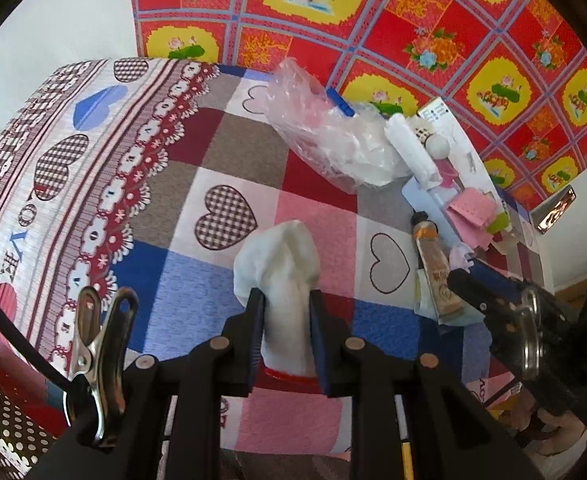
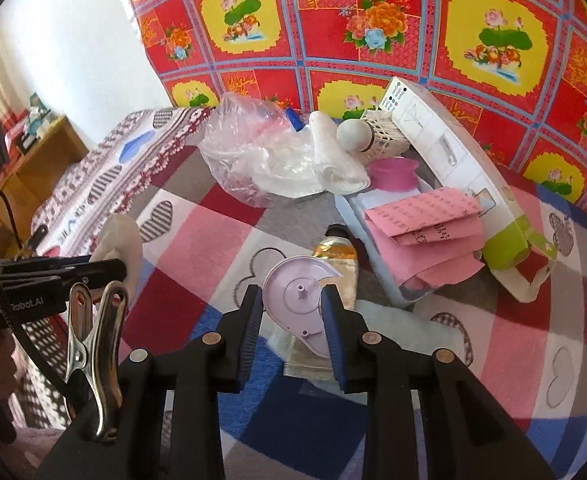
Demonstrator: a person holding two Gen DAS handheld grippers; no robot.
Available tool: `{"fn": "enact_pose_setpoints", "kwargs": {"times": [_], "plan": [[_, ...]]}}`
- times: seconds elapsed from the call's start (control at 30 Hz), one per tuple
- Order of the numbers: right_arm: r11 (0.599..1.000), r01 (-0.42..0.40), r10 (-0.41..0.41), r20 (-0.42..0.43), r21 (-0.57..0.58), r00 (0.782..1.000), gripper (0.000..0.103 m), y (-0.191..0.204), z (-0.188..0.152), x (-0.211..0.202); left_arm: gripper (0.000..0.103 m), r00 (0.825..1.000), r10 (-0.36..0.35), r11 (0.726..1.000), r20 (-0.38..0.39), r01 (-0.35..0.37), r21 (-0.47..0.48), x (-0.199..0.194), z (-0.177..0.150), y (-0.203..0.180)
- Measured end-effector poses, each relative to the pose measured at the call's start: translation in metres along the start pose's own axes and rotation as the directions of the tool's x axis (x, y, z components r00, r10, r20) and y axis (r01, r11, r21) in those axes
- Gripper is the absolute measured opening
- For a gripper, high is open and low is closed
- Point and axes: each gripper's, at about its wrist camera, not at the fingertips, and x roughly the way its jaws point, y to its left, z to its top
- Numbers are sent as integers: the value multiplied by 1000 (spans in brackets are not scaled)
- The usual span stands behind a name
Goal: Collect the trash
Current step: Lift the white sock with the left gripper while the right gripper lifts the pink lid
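Observation:
In the left wrist view my left gripper [image 1: 287,300] is shut on a crumpled white tissue [image 1: 277,256], held a little above the patchwork bedspread [image 1: 197,280]. In the right wrist view my right gripper [image 2: 293,300] is shut on a pale lilac plastic disc [image 2: 293,304] with a small peg at its centre. The disc is lifted just above a cream tube [image 2: 335,250]. The left gripper [image 2: 109,266] with its tissue [image 2: 121,236] shows at the left edge there. The right gripper [image 1: 459,276] shows at the right in the left wrist view, beside the tube [image 1: 433,276].
A clear plastic bag [image 2: 245,152], a shuttlecock [image 2: 363,134], a pink cup [image 2: 391,172], pink papers [image 2: 425,220] in a white tray [image 2: 407,294] and a long white box [image 2: 453,156] lie at the back. A red floral quilt [image 2: 373,8] rises behind. A wooden cabinet [image 2: 33,160] stands left.

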Motion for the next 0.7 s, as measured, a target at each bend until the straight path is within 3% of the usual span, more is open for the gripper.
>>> {"fn": "enact_pose_setpoints", "kwargs": {"times": [0.7], "plan": [[998, -57, 56, 56, 20, 997, 31, 78, 16, -11, 23, 999, -12, 1000, 48, 11, 10, -40, 8, 61]]}}
